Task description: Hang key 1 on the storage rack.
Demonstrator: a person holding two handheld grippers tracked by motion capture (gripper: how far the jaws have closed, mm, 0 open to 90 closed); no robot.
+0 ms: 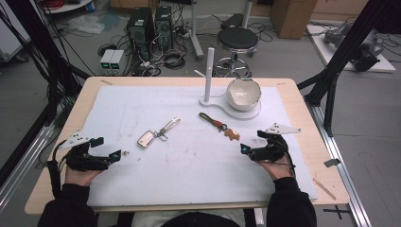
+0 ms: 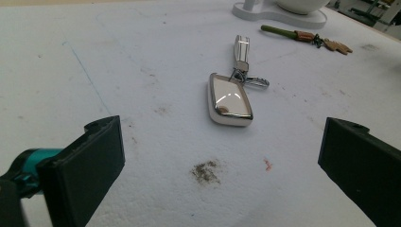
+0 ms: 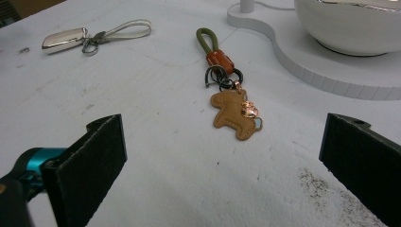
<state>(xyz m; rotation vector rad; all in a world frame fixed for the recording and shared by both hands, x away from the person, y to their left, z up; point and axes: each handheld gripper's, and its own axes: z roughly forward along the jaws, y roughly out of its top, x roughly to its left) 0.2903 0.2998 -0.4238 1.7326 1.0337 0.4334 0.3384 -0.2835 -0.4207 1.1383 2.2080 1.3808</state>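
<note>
A wooden table (image 1: 302, 101) carries a white mat (image 1: 142, 101) holding a key fob (image 1: 146, 138), keychain (image 1: 220, 125) and white stand (image 1: 236, 112).

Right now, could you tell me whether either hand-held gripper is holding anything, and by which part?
Nothing is held. Both the left hand-held gripper and the right hand-held gripper are open, jaws apart above the bare mat.

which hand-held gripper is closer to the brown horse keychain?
Right. The right hand-held gripper sits just below the horse keychain, jaws open toward it. The left hand-held gripper is far across the mat, beyond the white key fob.
</note>
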